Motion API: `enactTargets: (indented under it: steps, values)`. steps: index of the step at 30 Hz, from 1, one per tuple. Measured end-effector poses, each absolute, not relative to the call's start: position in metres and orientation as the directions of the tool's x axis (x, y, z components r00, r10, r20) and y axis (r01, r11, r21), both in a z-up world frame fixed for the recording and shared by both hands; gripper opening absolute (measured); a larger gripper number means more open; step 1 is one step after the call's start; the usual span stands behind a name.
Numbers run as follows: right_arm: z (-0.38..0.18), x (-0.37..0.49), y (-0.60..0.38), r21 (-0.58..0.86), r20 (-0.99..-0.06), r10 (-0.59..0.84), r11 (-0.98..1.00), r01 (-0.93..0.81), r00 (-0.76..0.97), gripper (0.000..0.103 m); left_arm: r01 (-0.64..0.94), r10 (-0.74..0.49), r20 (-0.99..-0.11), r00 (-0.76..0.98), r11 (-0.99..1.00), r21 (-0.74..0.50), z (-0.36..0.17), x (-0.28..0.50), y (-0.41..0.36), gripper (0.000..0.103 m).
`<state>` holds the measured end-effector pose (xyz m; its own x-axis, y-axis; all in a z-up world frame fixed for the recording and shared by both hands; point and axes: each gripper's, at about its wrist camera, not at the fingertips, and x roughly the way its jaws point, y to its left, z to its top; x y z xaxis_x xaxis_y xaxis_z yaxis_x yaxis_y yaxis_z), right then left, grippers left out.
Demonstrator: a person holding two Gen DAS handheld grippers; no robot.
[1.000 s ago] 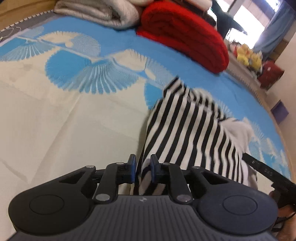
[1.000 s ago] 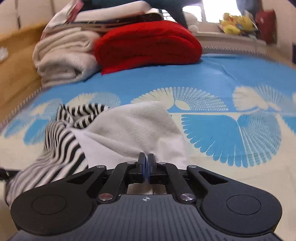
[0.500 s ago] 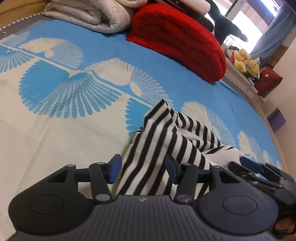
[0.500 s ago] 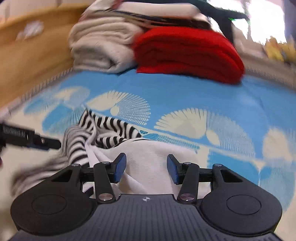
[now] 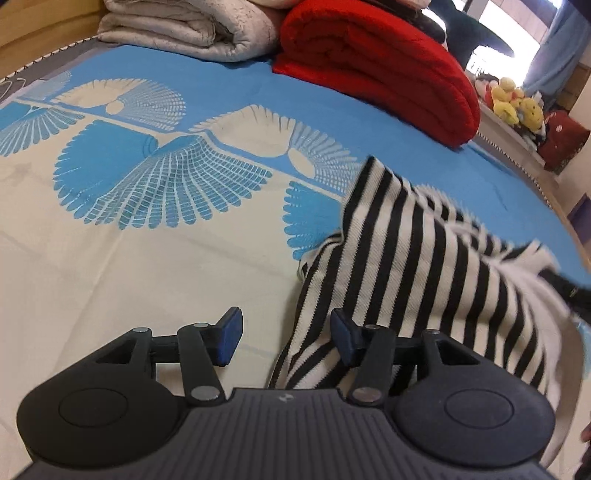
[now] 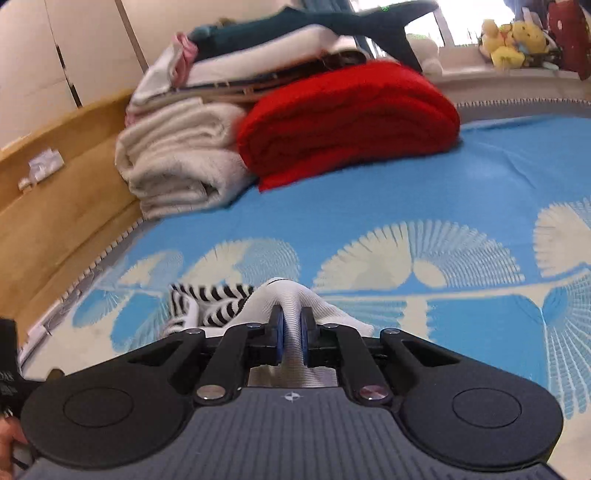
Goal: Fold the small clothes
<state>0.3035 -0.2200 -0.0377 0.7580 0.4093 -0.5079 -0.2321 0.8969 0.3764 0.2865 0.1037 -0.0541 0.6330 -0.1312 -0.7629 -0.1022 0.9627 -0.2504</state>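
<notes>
Two hand-held grippers at work on one striped garment [image 5: 413, 258], black-and-white with a plain white part, lying crumpled on the bedspread [image 5: 147, 258] near the cameras, well short of the red blanket [image 5: 376, 66] and the folded cream blanket [image 5: 192, 26] at the far side.

Step in hand, as judged: re-grasp to spread the cloth flat before folding.

To do it well: pinch a true corner or hem, single layer, and draw the two grips apart until wrinkles go.

Right hand-held gripper [image 6: 291, 332]: pads pressed onto a bunched white fold.

Left hand-held gripper [image 5: 284, 338]: spread wide, holding nothing; striped edge lies against its right finger [image 5: 341, 334].
</notes>
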Motion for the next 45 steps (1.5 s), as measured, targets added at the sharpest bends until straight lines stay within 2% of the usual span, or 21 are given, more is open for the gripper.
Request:
enactTargets:
  steps: [2, 4, 6, 7, 9, 11, 12, 14, 17, 21, 23, 25, 30, 33, 35, 37, 39, 40, 42, 45]
  values:
    - [-0.042, 0.303, -0.218, 0.343, -0.53, 0.412, 0.903, -0.257, 0.741, 0.015, -0.098, -0.154, -0.75, 0.643, 0.955, -0.28, -0.051, 0.286, 0.105, 0.058]
    - [-0.04, 0.299, -0.219, 0.343, -0.536, 0.421, 0.901, -0.267, 0.732, 0.034, -0.091, -0.184, -0.739, 0.648, 0.945, -0.315, -0.046, 0.285, 0.106, 0.058]
    - [-0.034, 0.294, -0.221, 0.325, -0.523, 0.416, 0.904, -0.276, 0.744, 0.043, -0.081, -0.206, -0.722, 0.661, 0.936, -0.341, -0.038, 0.282, 0.106, 0.058]
    - [-0.03, 0.291, -0.22, 0.306, -0.523, 0.41, 0.908, -0.285, 0.747, 0.043, -0.074, -0.212, -0.714, 0.667, 0.935, -0.347, -0.035, 0.281, 0.104, 0.058]
    - [-0.024, 0.287, -0.215, 0.262, -0.538, 0.416, 0.909, -0.324, 0.733, 0.043, -0.061, -0.225, -0.7, 0.677, 0.931, -0.359, -0.03, 0.278, 0.102, 0.058]
    - [-0.023, 0.28, -0.205, 0.193, -0.558, 0.413, 0.908, -0.372, 0.719, 0.034, -0.05, -0.232, -0.704, 0.672, 0.933, -0.355, -0.03, 0.277, 0.097, 0.058]
    - [-0.026, 0.277, -0.196, 0.123, -0.582, 0.386, 0.912, -0.392, 0.715, 0.008, -0.05, -0.23, -0.711, 0.665, 0.936, -0.349, -0.031, 0.278, 0.096, 0.058]
    - [-0.032, 0.272, -0.184, 0.03, -0.59, 0.33, 0.921, -0.388, 0.737, 0.007, -0.052, -0.223, -0.722, 0.654, 0.94, -0.338, -0.035, 0.279, 0.094, 0.058]
    - [-0.024, 0.268, -0.183, 0.04, -0.532, 0.333, 0.928, -0.37, 0.778, 0.006, -0.058, -0.209, -0.72, 0.662, 0.943, -0.327, -0.036, 0.278, 0.097, 0.058]
    - [-0.019, 0.277, -0.206, 0.212, -0.493, 0.396, 0.918, -0.335, 0.775, 0.003, -0.075, -0.174, -0.735, 0.655, 0.953, -0.293, -0.041, 0.28, 0.096, 0.058]
    - [-0.025, 0.287, -0.219, 0.287, -0.532, 0.433, 0.901, -0.326, 0.728, 0.003, -0.079, -0.164, -0.754, 0.636, 0.958, -0.276, -0.046, 0.283, 0.096, 0.058]
    - [-0.027, 0.29, -0.227, 0.283, -0.532, 0.4, 0.915, -0.288, 0.747, 0.001, -0.08, -0.161, -0.761, 0.628, 0.96, -0.269, -0.049, 0.285, 0.096, 0.058]
    - [-0.023, 0.287, -0.237, 0.287, -0.471, 0.35, 0.929, -0.234, 0.81, 0.001, -0.094, -0.142, -0.752, 0.644, 0.961, -0.262, -0.049, 0.285, 0.098, 0.058]
    - [-0.051, 0.293, -0.234, 0.294, -0.474, 0.285, 0.943, -0.155, 0.834, 0.003, -0.106, -0.127, -0.756, 0.642, 0.962, -0.252, -0.05, 0.286, 0.097, 0.058]
    - [-0.077, 0.299, -0.221, 0.217, -0.537, 0.23, 0.967, -0.131, 0.811, 0.017, -0.117, -0.111, -0.749, 0.653, 0.962, -0.245, -0.046, 0.284, 0.097, 0.058]
    - [-0.08, 0.299, -0.213, 0.16, -0.544, 0.194, 0.979, -0.127, 0.816, 0.035, -0.107, -0.11, -0.726, 0.679, 0.964, -0.245, -0.037, 0.28, 0.096, 0.063]
    - [-0.062, 0.298, -0.214, 0.15, -0.535, 0.178, 0.982, -0.114, 0.826, 0.039, -0.088, -0.135, -0.689, 0.712, 0.957, -0.278, -0.023, 0.271, 0.094, 0.07]
    - [-0.051, 0.295, -0.218, 0.168, -0.52, 0.186, 0.979, -0.114, 0.833, 0.039, -0.073, -0.166, -0.672, 0.722, 0.947, -0.312, -0.017, 0.266, 0.093, 0.074]
    - [-0.027, 0.285, -0.224, 0.191, -0.503, 0.218, 0.972, -0.138, 0.836, 0.039, -0.038, -0.251, -0.638, 0.728, 0.915, -0.403, -0.007, 0.259, 0.089, 0.075]
    - [-0.007, 0.269, -0.22, 0.215, -0.558, 0.308, 0.951, -0.224, 0.771, 0.031, -0.006, -0.329, -0.62, 0.713, 0.881, -0.474, -0.003, 0.257, 0.079, 0.077]
